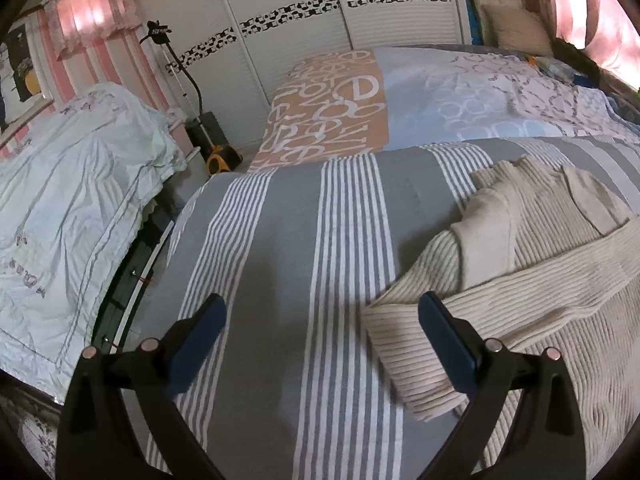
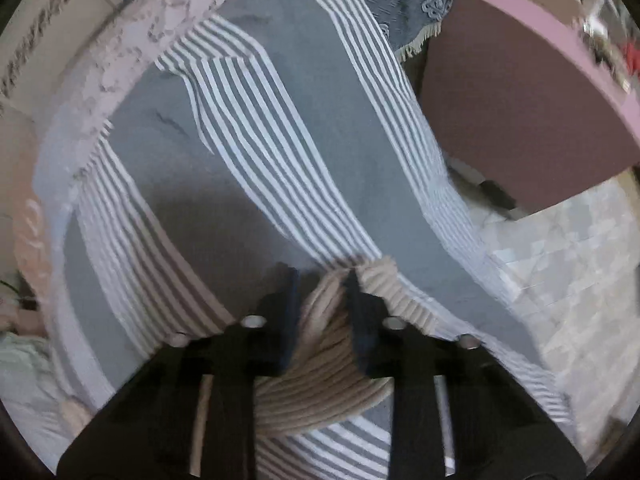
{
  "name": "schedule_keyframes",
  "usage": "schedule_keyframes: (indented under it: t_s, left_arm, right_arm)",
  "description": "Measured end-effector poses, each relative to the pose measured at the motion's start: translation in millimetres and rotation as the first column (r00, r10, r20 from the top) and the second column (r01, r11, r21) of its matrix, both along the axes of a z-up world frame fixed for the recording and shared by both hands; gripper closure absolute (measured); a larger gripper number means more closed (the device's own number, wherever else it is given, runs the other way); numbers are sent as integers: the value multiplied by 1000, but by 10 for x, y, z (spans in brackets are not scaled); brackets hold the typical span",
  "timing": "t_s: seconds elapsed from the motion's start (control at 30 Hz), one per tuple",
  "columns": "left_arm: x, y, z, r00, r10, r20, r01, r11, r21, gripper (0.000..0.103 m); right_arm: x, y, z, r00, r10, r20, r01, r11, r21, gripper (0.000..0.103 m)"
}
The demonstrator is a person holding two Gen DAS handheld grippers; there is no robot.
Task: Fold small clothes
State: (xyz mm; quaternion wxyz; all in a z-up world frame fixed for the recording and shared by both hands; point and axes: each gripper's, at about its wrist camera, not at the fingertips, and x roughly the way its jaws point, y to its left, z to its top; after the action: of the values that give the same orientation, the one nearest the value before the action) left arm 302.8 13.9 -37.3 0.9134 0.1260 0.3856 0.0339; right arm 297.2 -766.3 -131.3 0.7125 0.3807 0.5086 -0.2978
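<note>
A cream ribbed knit garment (image 1: 532, 280) lies partly folded on the grey-and-white striped bedspread (image 1: 300, 240), filling the right side of the left wrist view. My left gripper (image 1: 320, 312) hangs open above the bedspread, its right finger over the garment's folded left edge and nothing between the fingers. In the right wrist view my right gripper (image 2: 322, 280) is shut on a bunched fold of the same garment (image 2: 316, 376), which runs back between the blue-padded fingers. The rest of the garment is hidden below the gripper body there.
A second bed with a pale wrinkled quilt (image 1: 68, 216) stands to the left across a dark gap. A patterned orange and white blanket (image 1: 332, 108) lies at the far end before the white wardrobe doors (image 1: 280, 12). The bedspread edge drops to tiled floor (image 2: 560, 264) beside a brown and pink box (image 2: 520, 112).
</note>
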Motion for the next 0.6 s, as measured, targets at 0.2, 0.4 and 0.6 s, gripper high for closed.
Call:
schedule_keyframes:
  t_s: [0.2,0.4,0.6]
  left_arm:
    - [-15,-15,-46,1000,-15,-6,15,999,-33,6]
    - [-48,-112,-32,999,-46,8,46,999,-10,6]
    - [-18,-157,-5,998,-59,12,59,997,-43,6]
  right_arm:
    - [-332,263,240,966,23,258,7,993,-114,90]
    - [-481,1186,741,867,315,387,-162,912,-378,90]
    - [-356,2447,1134,665,638,389,-403,744,-532,90]
